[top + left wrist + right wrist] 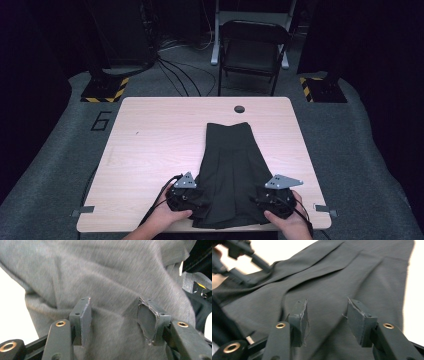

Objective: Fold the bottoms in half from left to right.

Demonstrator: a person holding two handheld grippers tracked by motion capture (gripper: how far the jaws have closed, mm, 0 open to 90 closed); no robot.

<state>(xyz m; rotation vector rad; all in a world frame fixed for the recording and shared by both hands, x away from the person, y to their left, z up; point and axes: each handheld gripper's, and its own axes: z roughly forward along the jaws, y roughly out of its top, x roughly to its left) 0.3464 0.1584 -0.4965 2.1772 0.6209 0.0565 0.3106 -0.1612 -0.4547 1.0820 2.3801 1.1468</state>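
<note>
Skirt (232,170), dark and pleated: spread flat on surface (150,150), narrow end far, wide hem at near edge. No fold visible yet; apparently early stage, all handling left. Left tool (113,317) at hem's left corner, jaws apart over cloth, nothing pinched. Right tool (327,320) at right corner, jaws likewise apart, cloth beneath ungripped.
</note>
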